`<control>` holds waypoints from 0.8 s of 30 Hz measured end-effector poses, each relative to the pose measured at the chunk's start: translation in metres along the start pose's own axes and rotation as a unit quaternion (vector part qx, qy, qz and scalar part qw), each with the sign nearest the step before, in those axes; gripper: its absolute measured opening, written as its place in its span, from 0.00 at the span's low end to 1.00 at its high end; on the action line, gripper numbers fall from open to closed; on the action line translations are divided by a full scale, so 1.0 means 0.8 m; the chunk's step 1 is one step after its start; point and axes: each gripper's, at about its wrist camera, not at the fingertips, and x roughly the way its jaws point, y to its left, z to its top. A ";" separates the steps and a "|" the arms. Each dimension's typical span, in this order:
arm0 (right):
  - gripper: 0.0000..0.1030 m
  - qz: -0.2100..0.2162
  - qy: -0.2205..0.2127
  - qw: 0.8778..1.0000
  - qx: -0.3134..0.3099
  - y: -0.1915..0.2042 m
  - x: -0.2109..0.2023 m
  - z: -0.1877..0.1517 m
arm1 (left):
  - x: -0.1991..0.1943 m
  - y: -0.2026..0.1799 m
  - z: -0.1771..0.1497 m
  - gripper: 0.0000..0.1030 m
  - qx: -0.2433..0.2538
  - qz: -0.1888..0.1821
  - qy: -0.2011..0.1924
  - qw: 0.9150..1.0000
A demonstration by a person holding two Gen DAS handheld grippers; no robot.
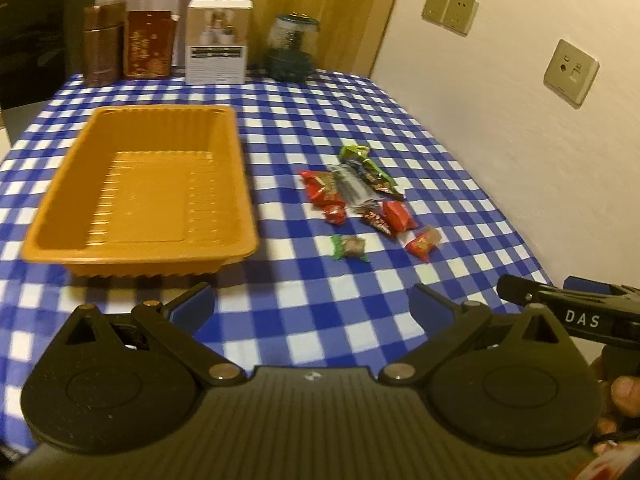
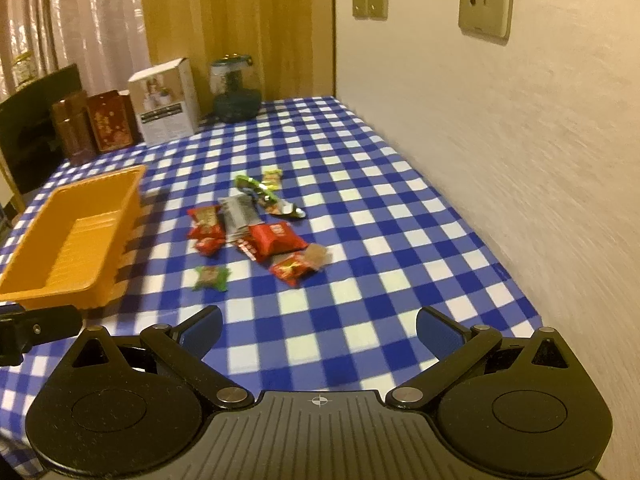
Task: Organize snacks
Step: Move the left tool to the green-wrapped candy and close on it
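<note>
An empty orange plastic tray (image 1: 140, 248) sits on the left of a blue-and-white checked tablecloth (image 1: 304, 320); it also shows in the right wrist view (image 2: 80, 216). A pile of several wrapped snacks (image 1: 360, 196) lies to its right, red, green and grey wrappers, also in the right wrist view (image 2: 256, 228). A green-ended candy (image 2: 211, 278) lies nearest. My left gripper (image 1: 312, 300) is open and empty, short of the tray and snacks. My right gripper (image 2: 318, 326) is open and empty, short of the pile. Its side shows in the left wrist view (image 1: 568, 308).
At the table's far edge stand two brown tins (image 1: 102, 44), a white box (image 1: 218, 42) and a dark glass jar (image 1: 292, 48). A wall with sockets (image 1: 570, 72) runs along the table's right edge. A dark chair (image 1: 36, 36) stands at the far left.
</note>
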 end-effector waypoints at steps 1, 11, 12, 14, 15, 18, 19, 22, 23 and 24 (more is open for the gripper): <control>1.00 -0.001 0.001 1.000 0.002 -0.003 0.006 0.003 | 0.007 -0.002 0.001 1.00 0.002 -0.002 -0.001 1.000; 0.84 0.004 0.022 1.000 0.023 -0.027 0.067 0.022 | 0.084 -0.026 0.009 0.90 0.021 -0.017 -0.003 1.000; 0.83 0.003 0.022 1.000 0.020 -0.028 0.071 0.024 | 0.090 -0.029 0.010 0.89 0.024 -0.017 -0.003 1.000; 0.81 0.004 0.023 1.000 0.018 -0.029 0.079 0.028 | 0.103 -0.034 0.012 0.88 0.031 -0.016 -0.002 0.999; 0.80 0.004 0.025 0.999 0.019 -0.030 0.083 0.030 | 0.109 -0.037 0.013 0.86 0.034 -0.017 -0.003 0.999; 0.74 0.004 0.031 0.999 0.024 -0.032 0.096 0.035 | 0.129 -0.046 0.016 0.84 0.042 -0.014 -0.005 0.999; 0.74 0.004 0.033 0.999 0.025 -0.033 0.100 0.036 | 0.135 -0.048 0.017 0.83 0.044 -0.014 -0.004 0.999; 0.72 0.006 0.039 0.999 0.032 -0.034 0.111 0.037 | 0.153 -0.055 0.019 0.75 0.055 -0.012 -0.002 0.998; 0.72 0.006 0.041 0.999 0.036 -0.035 0.115 0.037 | 0.160 -0.057 0.019 0.70 0.059 -0.011 0.000 0.998; 0.71 0.007 0.043 0.998 0.040 -0.035 0.118 0.038 | 0.165 -0.058 0.018 0.66 0.062 -0.008 0.002 0.998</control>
